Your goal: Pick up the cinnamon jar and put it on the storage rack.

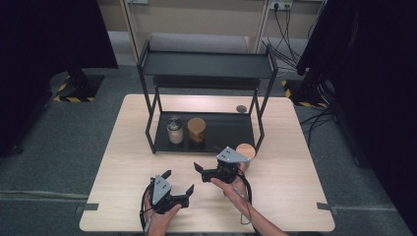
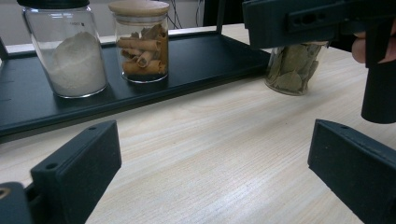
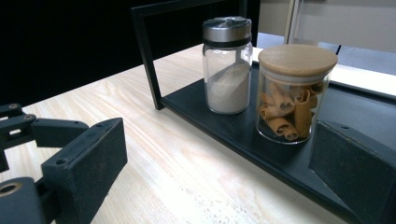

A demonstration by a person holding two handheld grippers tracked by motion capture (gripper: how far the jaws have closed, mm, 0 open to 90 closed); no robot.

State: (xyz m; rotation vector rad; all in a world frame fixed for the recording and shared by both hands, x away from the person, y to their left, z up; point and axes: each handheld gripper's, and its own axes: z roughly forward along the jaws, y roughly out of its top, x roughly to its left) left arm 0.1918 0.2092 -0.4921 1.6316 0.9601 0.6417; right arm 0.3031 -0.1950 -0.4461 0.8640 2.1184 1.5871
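Nearest the person, the left gripper (image 1: 178,183) rests low over the front of the wooden table (image 1: 123,162), its jaws spread wide with nothing but bare tabletop between them, as the left gripper view confirms. Slightly farther in and to the right, the right gripper (image 1: 200,169) is held in the person's right hand (image 1: 235,186); its jaws are likewise spread and empty, and they point left across the table.

Just behind the right gripper stands a glass jar of bay leaves (image 2: 293,69) with a wooden lid, on the tabletop itself and just outside the front right leg of the black shelf rack (image 1: 206,64). The right gripper's body partly covers this jar in the left gripper view.

Farther back, on the rack's lower tray (image 2: 196,60), two jars stand side by side, close but apart: a jar of white powder (image 3: 228,86) with a metal lid on the left, and a jar of cinnamon sticks (image 3: 292,100) with a wooden lid on the right. The right gripper view looks toward both.

Beyond the rack, a small dark disc (image 1: 241,108) lies on the table's far edge.
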